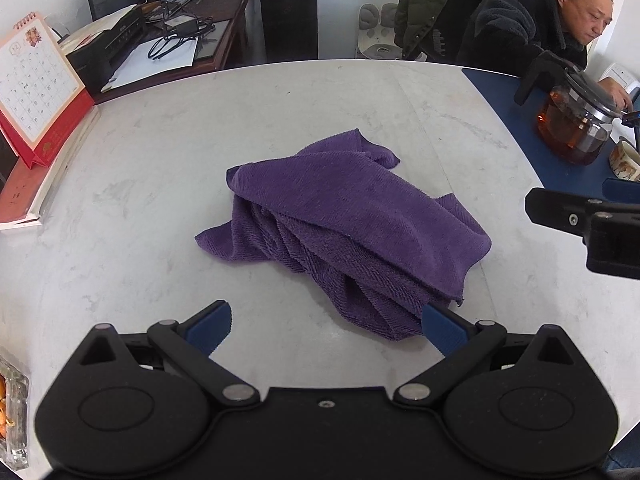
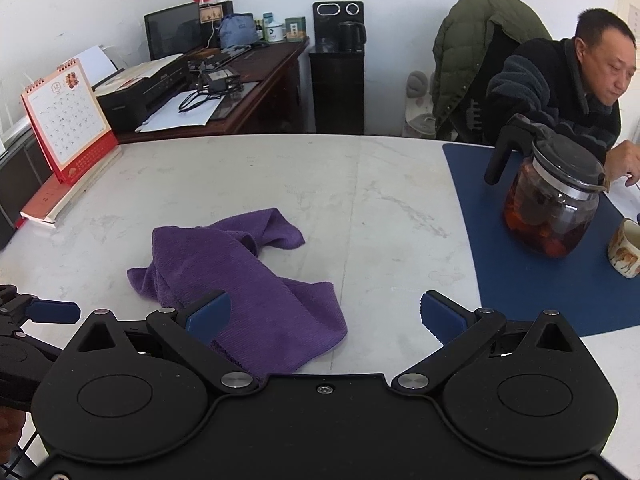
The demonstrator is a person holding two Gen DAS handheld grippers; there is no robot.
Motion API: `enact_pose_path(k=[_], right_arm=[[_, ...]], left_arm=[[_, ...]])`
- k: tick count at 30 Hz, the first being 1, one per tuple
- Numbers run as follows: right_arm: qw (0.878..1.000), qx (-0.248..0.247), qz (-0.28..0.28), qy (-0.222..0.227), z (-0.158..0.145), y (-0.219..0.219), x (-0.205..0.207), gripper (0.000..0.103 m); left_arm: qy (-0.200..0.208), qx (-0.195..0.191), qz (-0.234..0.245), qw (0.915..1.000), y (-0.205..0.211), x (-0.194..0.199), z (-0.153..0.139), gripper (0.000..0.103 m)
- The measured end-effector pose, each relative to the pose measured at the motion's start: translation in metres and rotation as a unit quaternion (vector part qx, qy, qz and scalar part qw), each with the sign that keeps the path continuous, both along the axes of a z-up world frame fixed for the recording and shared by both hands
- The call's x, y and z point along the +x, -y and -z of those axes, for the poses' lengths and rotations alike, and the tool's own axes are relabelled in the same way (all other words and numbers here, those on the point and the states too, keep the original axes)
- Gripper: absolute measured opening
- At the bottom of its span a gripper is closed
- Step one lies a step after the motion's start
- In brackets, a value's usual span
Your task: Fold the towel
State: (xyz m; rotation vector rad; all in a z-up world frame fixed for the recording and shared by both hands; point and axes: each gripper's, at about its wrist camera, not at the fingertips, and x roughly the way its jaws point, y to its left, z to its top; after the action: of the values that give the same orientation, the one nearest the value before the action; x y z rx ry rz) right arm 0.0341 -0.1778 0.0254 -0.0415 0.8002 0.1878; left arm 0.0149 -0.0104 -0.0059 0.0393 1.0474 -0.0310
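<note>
A purple towel point(image 1: 344, 220) lies crumpled in a loose heap on the pale marble table point(image 1: 160, 152). My left gripper point(image 1: 326, 326) hangs open just in front of the heap's near end, its right blue pad beside the cloth's edge, nothing between the pads. In the right wrist view the same towel point(image 2: 248, 280) lies left of centre. My right gripper point(image 2: 325, 316) is open above the table, and its left pad overlaps the towel's near part in the picture. The right gripper's finger point(image 1: 560, 212) shows at the right edge of the left wrist view.
A blue mat point(image 2: 520, 260) at the right carries a glass teapot point(image 2: 552, 204) and a cup point(image 2: 626, 254). A person in a dark jacket point(image 2: 560, 92) sits behind it. A desk calendar point(image 2: 68, 120) on a book stands at the table's left edge.
</note>
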Motion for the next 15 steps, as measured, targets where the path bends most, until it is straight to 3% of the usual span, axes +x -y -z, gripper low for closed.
enact_pose_path(k=[15], right_arm=[[1.0, -0.01, -0.014, -0.017, 0.0049, -0.0073, 0.0093, 0.103]], left_arm=[[-0.002, -0.003, -0.006, 1.0, -0.0008, -0.0016, 0.0025, 0.102]])
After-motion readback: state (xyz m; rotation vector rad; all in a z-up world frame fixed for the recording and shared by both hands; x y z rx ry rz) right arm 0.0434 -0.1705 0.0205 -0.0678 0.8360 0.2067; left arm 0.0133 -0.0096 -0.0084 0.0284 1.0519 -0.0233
